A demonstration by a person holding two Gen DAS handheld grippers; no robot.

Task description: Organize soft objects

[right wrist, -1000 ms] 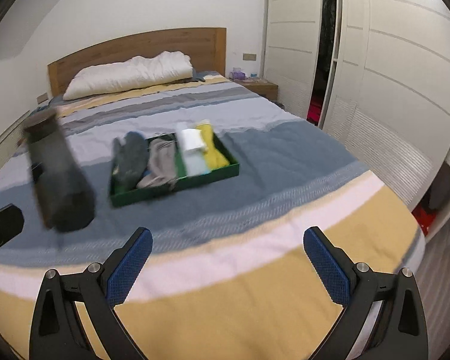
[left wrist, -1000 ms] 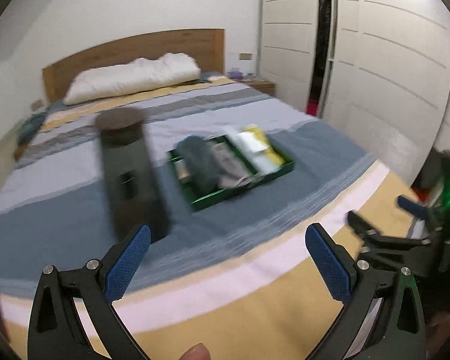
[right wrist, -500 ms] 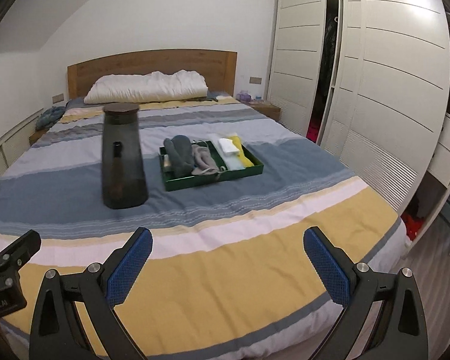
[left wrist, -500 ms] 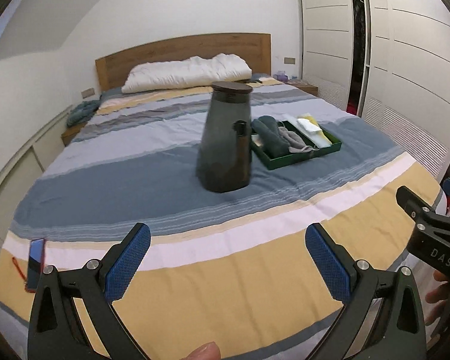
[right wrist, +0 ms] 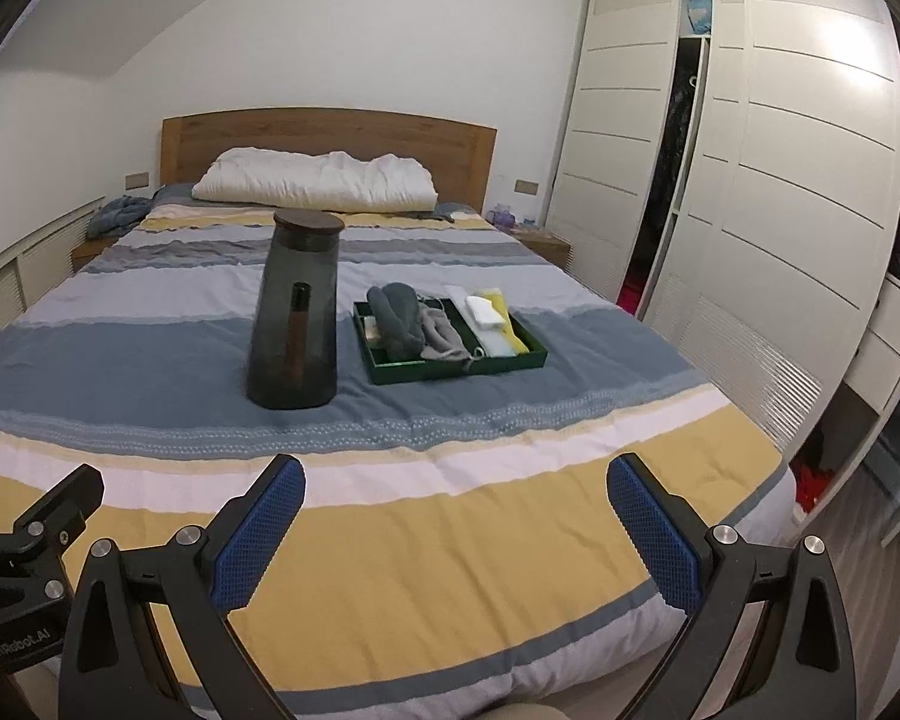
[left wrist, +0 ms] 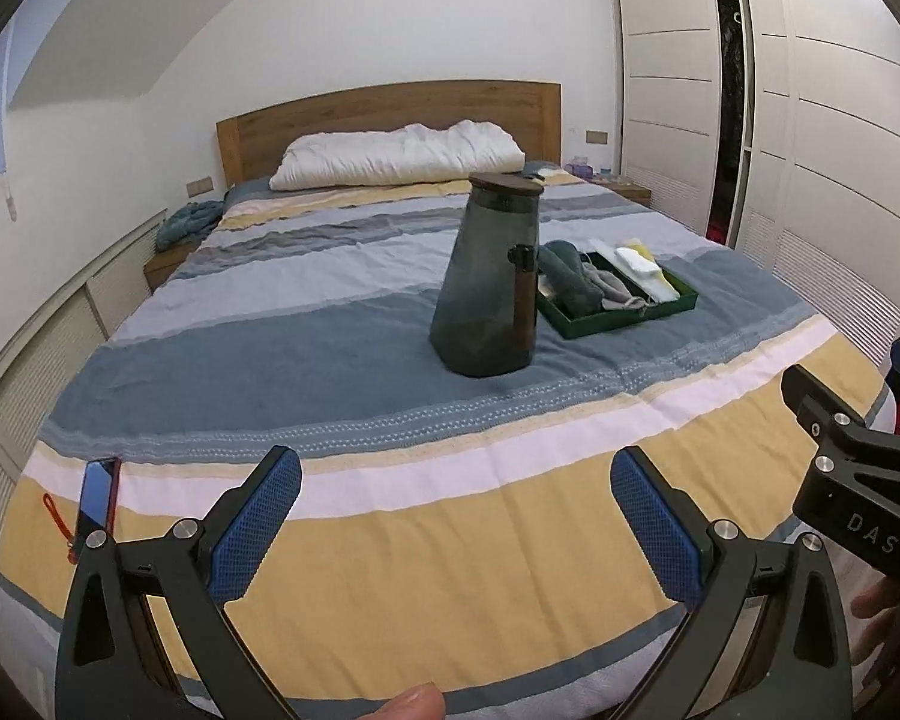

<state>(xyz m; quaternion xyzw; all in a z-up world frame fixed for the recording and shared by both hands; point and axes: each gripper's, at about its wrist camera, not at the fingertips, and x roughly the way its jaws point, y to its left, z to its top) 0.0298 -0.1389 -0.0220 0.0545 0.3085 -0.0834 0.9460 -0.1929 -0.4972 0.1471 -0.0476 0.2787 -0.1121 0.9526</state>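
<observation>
Left gripper (left wrist: pixel 455 516): nearest the lens in its own view, fingers (left wrist: pixel 257 521) spread wide with nothing between them, hanging over the yellow stripe at the foot of the bed (left wrist: pixel 390 570).
Right gripper (right wrist: pixel 456 519): likewise spread wide and holding nothing, over the same near edge of the bed; its body shows at the right edge of the left view.
Phone (left wrist: pixel 99 495): lies flat on the near left corner of the bed, with a red strap trailing beside it.
Pitcher (right wrist: pixel 294 315): dark, smoky, upright on the blue band, standing between the grippers and the tray, just left of it.
Tray (right wrist: pixel 450 369): green, on the blue band, well apart from both pairs of fingers, ahead and slightly right; its long axis runs across the bed.
Soft objects (right wrist: pixel 399 321): rolled grey-blue and grey pieces at the tray's left, white and yellow folded cloths at its right, their long axes running away from the cameras.
Nearer hand: judging by the angles, the right one has the clearer line; from the left view the pitcher overlaps the tray's left end.
Hard to make out: how many pieces lie in the tray, what lies beneath the rolls, and whether dividers split it.
Far: white pillow (right wrist: pixel 315 186) against the wooden headboard.
</observation>
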